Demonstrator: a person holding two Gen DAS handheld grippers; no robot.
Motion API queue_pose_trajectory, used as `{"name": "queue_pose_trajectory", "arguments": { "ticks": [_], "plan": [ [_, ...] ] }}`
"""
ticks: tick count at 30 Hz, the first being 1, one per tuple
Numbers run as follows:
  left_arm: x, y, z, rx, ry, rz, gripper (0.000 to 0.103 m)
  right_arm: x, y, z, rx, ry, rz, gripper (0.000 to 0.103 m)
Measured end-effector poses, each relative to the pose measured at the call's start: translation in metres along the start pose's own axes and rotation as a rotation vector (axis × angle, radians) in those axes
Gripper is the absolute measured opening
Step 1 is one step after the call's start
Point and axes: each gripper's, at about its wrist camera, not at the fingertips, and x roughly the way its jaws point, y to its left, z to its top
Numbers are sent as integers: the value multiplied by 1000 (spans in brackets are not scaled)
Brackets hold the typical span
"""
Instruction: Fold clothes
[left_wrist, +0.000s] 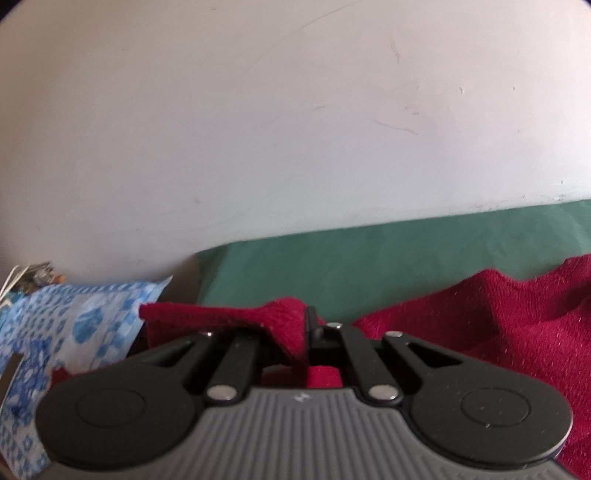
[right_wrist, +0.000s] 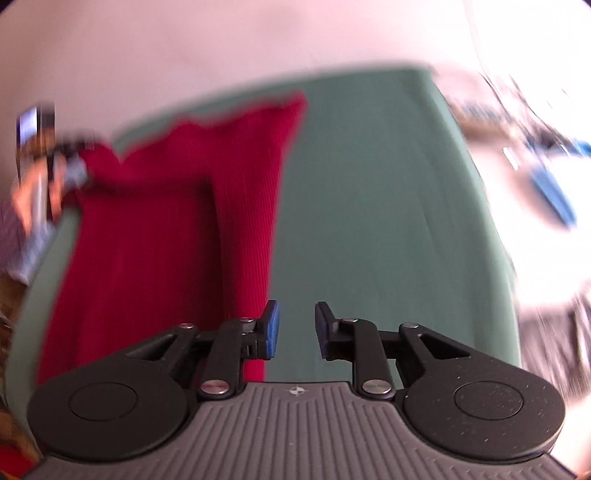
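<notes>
Closest in the left wrist view, the left gripper (left_wrist: 304, 325) is clamped shut on a pinch of a dark red ribbed knit garment (left_wrist: 498, 325). The cloth bunches over the black fingers and hides most of them; one corner of it sticks out to the left beyond the jaws. The rest of the garment trails away to the right, rumpled, over a green cloth surface (left_wrist: 369, 258). Just left of the gripper lies a blue and white patterned fabric (left_wrist: 74, 325), beside the green surface. Behind everything rises a pale, lightly scuffed wall (left_wrist: 295, 110).

In the right wrist view, much of it blurred, the right gripper (right_wrist: 296, 330) is nearest, its jaws parted with blue pads (right_wrist: 272, 328) facing each other and nothing between them. The left pad sits just beside the garment's right edge, above bare green surface (right_wrist: 369, 221). The red garment (right_wrist: 166, 221) stretches away from the gripper toward the far left, lying long and mostly flat, with a folded layer forming a straight seam down its middle. At its far left end, the other gripper (right_wrist: 70, 166), smeared by blur, grips the cloth, with a person's hand (right_wrist: 33, 192) behind it. To the far right, beyond the green surface, are bright, indistinct white and blue shapes too blurred to identify.
</notes>
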Motion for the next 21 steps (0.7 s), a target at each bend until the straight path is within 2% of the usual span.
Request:
{"name": "queue_pose_trajectory", "arguments": {
  "ticks": [4,7,10,15,17,18,19,20,21],
  "plan": [
    [5,5,6,-26,20,-51,2,-35,15,-74,117,37,-82,39],
    [5,5,7,-17,22,-55,2,-45,36,-107,121,35,-125,41],
    [4,10,9,-32,28,-66,2,-55,41,-126,128,33,-144,42],
    [-2,14,13,-28,14,-70,2,-55,33,-128,150,24,-159,41],
    [-1,15,15,-23,12,-69,2,-48,29,-129,164,19,-157,37],
    [0,15,16,-22,15,-68,2,-46,29,-130,162,19,-158,27],
    [0,14,17,-19,19,-66,2,-44,30,-130,158,20,-170,10],
    [1,13,18,-18,22,-65,2,-42,31,-131,153,21,-184,5],
    [1,12,19,-20,22,-68,2,-41,31,-129,153,16,-194,5]
  ]
}}
